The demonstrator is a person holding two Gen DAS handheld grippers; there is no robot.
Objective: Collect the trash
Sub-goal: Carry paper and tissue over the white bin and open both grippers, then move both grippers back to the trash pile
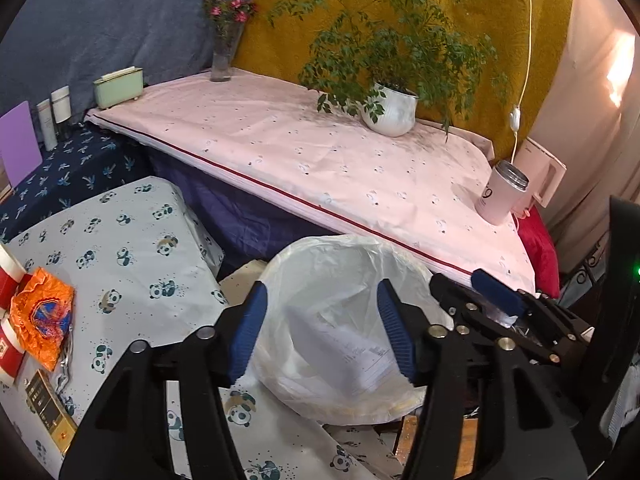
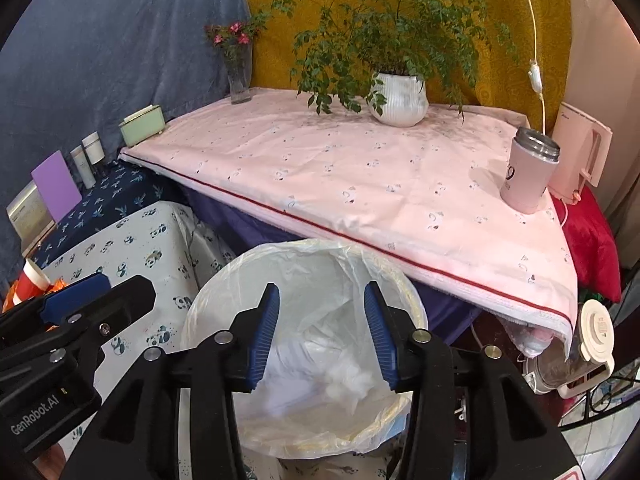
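A waste bin lined with a translucent bag stands below both grippers. My left gripper hangs open over its mouth with nothing between the blue pads; a printed sheet of paper lies inside the bin. My right gripper is also open over the bin, and a blurred white wad shows in the bag beneath it. Each gripper appears at the edge of the other's view. A crumpled orange wrapper lies on the panda-print cloth to the left.
A pink-clothed table behind the bin carries a potted plant, a flower vase, a pink tumbler, a kettle and a green tissue box. Red-and-white cups and a gold box sit beside the wrapper.
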